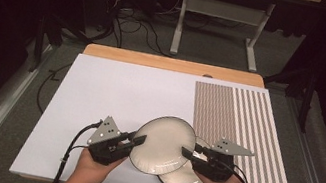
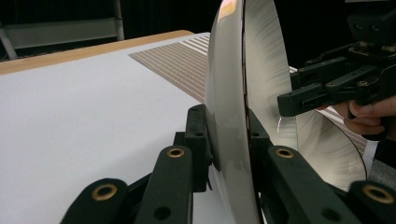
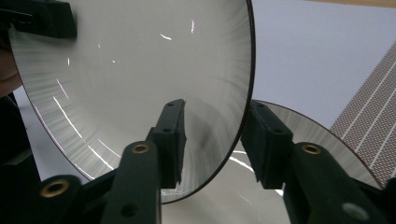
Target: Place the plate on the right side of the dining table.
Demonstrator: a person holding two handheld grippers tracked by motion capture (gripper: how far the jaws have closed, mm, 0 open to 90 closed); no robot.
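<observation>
High view, plates: The upper plate (image 1: 161, 144) is lifted and tilted between the two hands, near the front edge of the white board (image 1: 116, 88); a second plate (image 1: 184, 179) lies flat beneath it, partly on the striped mat (image 1: 244, 136).
High view, left gripper (image 1: 138, 140): At the upper plate's left rim, hand under it, jaws together on the rim.
High view, right gripper (image 1: 186, 153): At the right rim, directly across the plate from the other one.
Left gripper view, grip: The jaws are clamped on the upper plate's rim (image 2: 229, 154), which stands edge-on and upright between them, pads pressed to both faces.
Left gripper view, far side: The right gripper (image 2: 292, 100) reaches in from the right at the opposite rim, above the flat second plate (image 2: 331, 149).
Right gripper view, jaws: One jaw is in front of the plate's pale face (image 3: 140, 70), the other behind the dark rim; a gap shows on the rim side, so I'd say they straddle the edge without pinching it yet.
Right gripper view, below: The second plate (image 3: 308, 126) lies under and beyond the jaws.
Relation that matters: The rim runs straight through the right jaws' gap, and the plate's width stretches from one gripper to the other.
Judgement: The left hand carries the plate; the right need only close where it is.
</observation>
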